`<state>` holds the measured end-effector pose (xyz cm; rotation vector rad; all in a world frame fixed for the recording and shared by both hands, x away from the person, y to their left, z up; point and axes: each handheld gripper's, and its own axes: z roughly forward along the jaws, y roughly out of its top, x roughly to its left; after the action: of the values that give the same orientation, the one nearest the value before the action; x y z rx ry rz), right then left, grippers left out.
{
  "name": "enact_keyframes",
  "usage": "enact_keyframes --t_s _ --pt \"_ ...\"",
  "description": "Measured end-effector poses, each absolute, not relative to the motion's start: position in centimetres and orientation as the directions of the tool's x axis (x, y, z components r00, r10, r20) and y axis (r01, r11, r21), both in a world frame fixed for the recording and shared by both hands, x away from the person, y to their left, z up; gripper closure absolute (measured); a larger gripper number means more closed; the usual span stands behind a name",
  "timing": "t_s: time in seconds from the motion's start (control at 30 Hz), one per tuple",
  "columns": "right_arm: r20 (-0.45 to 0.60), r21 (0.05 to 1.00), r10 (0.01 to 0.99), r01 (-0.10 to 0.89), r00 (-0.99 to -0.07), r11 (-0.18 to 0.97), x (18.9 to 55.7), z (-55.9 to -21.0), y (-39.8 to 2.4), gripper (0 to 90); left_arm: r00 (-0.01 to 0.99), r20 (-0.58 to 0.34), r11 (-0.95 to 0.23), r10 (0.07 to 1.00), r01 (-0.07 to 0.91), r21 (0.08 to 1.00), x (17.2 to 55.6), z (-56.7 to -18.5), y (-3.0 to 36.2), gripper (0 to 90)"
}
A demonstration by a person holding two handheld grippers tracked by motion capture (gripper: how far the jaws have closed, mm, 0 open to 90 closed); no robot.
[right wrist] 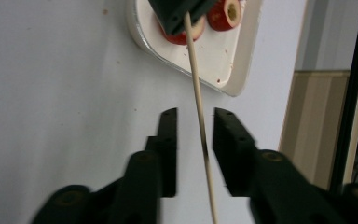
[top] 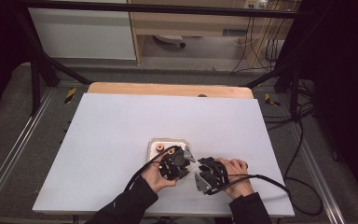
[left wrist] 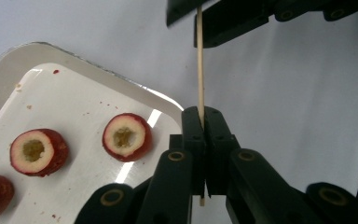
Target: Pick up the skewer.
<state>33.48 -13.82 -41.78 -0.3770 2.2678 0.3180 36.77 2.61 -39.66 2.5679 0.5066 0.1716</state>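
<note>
Pinching the skewer [left wrist: 200, 70], the left hand-held gripper [left wrist: 204, 122] hides its lower part; the right hand-held gripper [right wrist: 195, 122] stands spread.

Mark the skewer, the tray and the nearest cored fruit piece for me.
skewer [left wrist: 200, 70], left gripper view, on its bare shaft.
tray [left wrist: 135, 88], left gripper view, on its raised rim.
cored fruit piece [left wrist: 127, 136], left gripper view, on its pale cut face.
</note>
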Motion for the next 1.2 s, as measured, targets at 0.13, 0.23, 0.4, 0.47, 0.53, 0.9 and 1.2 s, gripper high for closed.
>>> enact_keyframes --t_s 0.13,0.23,0.4,0.47,0.53,0.9,1.2 --pt "-0.7 0.346 0.111 -0.199 -0.705 0.917 34.1 -41.7 -14.9 42.2 0.912 0.04 -0.779 0.408 0.325 0.536 36.7 -39.4 3.8 88.7" --pt "-0.625 0.478 0.271 -0.084 -0.732 0.875 34.3 -41.4 -15.7 33.0 0.908 0.053 -0.777 0.417 0.325 0.539 36.6 -39.3 4.7 88.7" --pt "-0.533 0.594 0.405 0.013 -0.743 0.804 34.5 -41.2 -16.7 27.4 0.894 0.052 -0.762 0.445 0.348 0.547 36.5 -39.8 6.4 88.6" --pt "-0.478 0.648 0.477 0.07 -0.737 0.758 34.7 -41.3 -17.1 24.0 0.886 0.047 -0.749 0.461 0.361 0.556 36.4 -40.0 7.1 88.6" --pt "-0.415 0.688 0.531 0.126 -0.739 0.715 34.9 -41.4 -17.6 22.0 0.879 0.029 -0.733 0.475 0.377 0.566 36.4 -40.2 8.0 88.5" --pt "-0.128 0.739 0.686 0.393 -0.716 0.548 35.7 -42.0 -18.8 12.6 0.815 0.024 -0.616 0.579 0.417 0.668 35.2 -40.4 12.6 88.4" --pt "0.042 0.723 0.731 0.526 -0.681 0.448 36.4 -41.5 -18.6 4.8 0.783 -0.003 -0.535 0.622 0.428 0.728 34.3 -40.9 15.7 88.4"
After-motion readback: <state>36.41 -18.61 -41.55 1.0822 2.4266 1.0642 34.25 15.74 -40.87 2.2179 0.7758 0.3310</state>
